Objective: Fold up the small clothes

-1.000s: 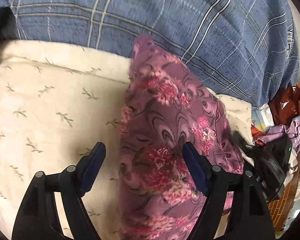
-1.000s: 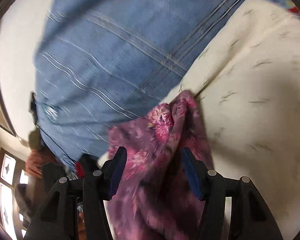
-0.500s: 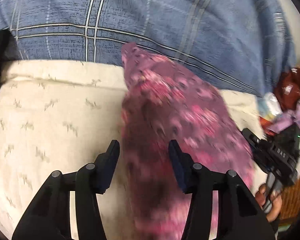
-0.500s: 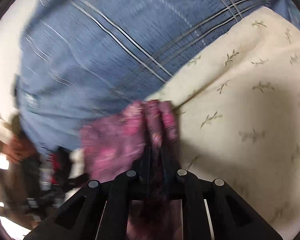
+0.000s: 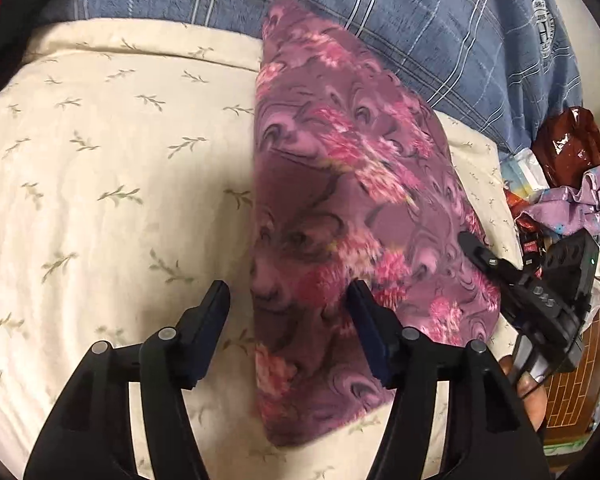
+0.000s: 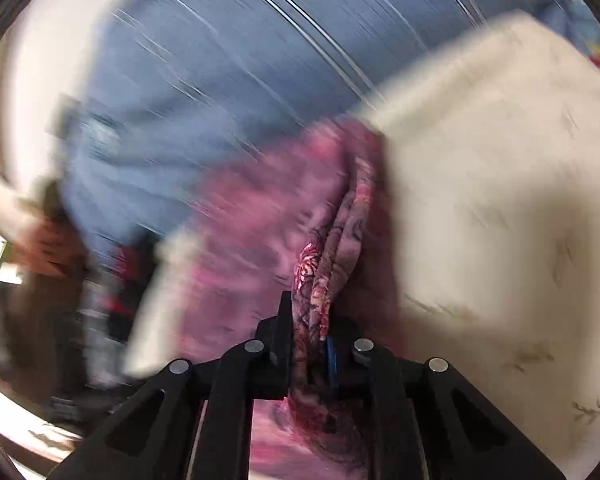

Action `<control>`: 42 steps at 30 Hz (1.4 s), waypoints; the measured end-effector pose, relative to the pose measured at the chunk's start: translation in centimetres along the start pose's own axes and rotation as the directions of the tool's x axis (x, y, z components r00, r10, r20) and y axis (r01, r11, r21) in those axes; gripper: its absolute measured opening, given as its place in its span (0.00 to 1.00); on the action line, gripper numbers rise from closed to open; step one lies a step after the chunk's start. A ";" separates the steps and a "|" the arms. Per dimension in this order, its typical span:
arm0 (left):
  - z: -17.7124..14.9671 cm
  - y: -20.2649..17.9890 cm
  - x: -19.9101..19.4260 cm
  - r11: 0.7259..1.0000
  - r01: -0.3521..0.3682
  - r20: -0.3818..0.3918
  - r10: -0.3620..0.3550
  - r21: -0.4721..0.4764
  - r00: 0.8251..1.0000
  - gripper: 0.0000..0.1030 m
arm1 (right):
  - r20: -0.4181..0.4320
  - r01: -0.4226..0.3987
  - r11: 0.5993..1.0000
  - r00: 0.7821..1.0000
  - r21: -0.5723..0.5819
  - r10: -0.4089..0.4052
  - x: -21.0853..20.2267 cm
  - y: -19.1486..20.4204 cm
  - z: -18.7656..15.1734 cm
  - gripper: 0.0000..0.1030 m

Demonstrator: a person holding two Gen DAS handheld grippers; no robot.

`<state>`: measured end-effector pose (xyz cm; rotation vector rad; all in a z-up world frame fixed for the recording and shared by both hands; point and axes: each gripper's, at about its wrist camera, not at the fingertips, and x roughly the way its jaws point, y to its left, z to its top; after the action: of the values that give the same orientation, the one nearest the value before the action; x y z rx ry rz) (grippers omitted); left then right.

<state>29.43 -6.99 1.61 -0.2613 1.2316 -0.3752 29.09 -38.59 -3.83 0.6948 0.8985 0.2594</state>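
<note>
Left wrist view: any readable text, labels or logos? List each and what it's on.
"DAS", roughly, white letters seen at an angle on the black body of the right gripper; uncertain reading.
Round crest on the blue plaid blanket: lettering too small to read.
Printed packaging at the right edge: print too small to read.
Purple floral cloth: no text.
Right wrist view: too blurred, nothing readable.

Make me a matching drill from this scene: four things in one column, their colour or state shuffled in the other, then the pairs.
1. floral cloth
2. blanket
3. left gripper
4. right gripper

A. blue plaid
B. clamped on a bunched fold
C. purple with pink flowers
D. jaws apart over the cloth's edge

Pairs: 1-C, 2-A, 3-D, 4-B
</note>
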 end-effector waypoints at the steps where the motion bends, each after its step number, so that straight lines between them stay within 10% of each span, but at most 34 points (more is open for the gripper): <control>1: -0.4 -0.4 -0.3 1.000 0.011 0.014 -0.011 0.014 1.000 0.59 | 0.017 -0.038 0.999 0.999 0.031 0.038 -1.1 -0.2 -0.2 0.21; 7: -3.7 -2.3 0.0 0.993 -0.047 0.027 0.045 0.109 0.999 0.59 | 0.031 -0.117 0.990 0.993 0.073 0.115 -4.8 -2.2 -4.2 0.46; 10: -4.7 -3.3 0.5 0.988 -0.100 0.039 0.096 0.115 0.995 0.59 | 0.000 -0.038 0.999 0.999 0.011 0.038 -5.5 -1.7 -5.3 0.08; 14: -5.9 -4.6 0.1 0.978 -0.141 0.068 0.132 0.153 0.989 0.59 | 0.092 -0.067 0.997 0.993 -0.032 0.069 -8.1 -0.3 -5.9 0.05; 17: -5.9 -4.1 0.4 0.979 -0.143 0.060 0.135 0.144 0.989 0.59 | 0.016 0.072 0.997 0.997 -0.036 -0.072 -5.8 -1.6 -6.4 0.05; 27: -5.8 -3.2 -0.3 0.984 -0.094 0.039 0.089 0.153 0.995 0.59 | 0.004 0.075 0.996 0.997 -0.042 -0.075 -6.7 -0.5 -5.3 0.17; 31: -2.8 -1.2 -3.9 0.993 -0.055 0.150 0.038 0.108 0.988 0.59 | 0.077 0.026 1.000 0.997 0.005 -0.027 -7.7 -0.6 -2.6 0.33; 38: 4.9 -0.9 0.2 0.999 -0.016 0.043 0.014 0.043 0.999 0.59 | -0.011 0.006 0.998 1.000 0.068 -0.005 -0.7 -0.3 2.4 0.42; 40: 5.8 -1.5 1.4 0.999 -0.023 0.041 0.021 0.044 0.999 0.59 | 0.012 0.040 0.999 0.999 -0.023 -0.040 0.1 1.4 3.1 0.10; 42: 6.1 -1.9 2.3 0.997 -0.062 0.061 0.059 0.050 0.996 0.59 | 0.094 0.037 0.991 0.995 -0.125 -0.026 -1.0 3.2 3.4 0.10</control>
<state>35.57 -9.67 2.29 -0.1895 1.1671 -0.3441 31.36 -38.15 0.33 0.5696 0.7968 0.2522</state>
